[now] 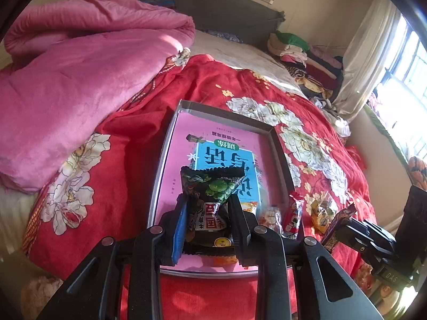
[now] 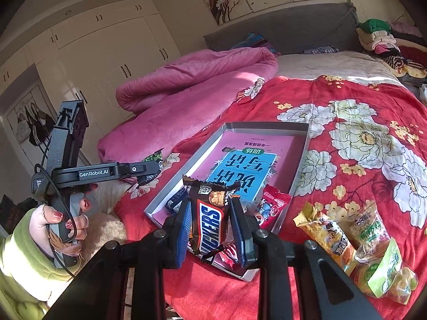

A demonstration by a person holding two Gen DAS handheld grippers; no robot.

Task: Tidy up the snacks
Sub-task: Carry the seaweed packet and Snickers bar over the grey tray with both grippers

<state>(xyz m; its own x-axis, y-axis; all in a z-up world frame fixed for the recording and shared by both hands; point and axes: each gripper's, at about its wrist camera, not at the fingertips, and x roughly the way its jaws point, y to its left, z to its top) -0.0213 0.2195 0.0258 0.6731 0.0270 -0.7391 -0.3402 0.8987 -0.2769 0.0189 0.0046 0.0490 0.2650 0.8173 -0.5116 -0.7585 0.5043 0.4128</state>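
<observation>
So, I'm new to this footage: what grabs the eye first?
The Snickers bar clamped in the right gripper and the green-pea packet in the left gripper, both over the shallow box. Around them lie the red floral quilt and, behind, a pink blanket.

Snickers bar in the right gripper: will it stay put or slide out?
The Snickers bar probably stays stiff; it stands upright between the right gripper pads. Its glossy wrapper looks slippery, so it might slide. The crimped ends would likely crumple.

hidden: tray (image 1: pixel 277 144) near rim behind gripper; snack heap (image 2: pixel 384 274) text unreadable
</observation>
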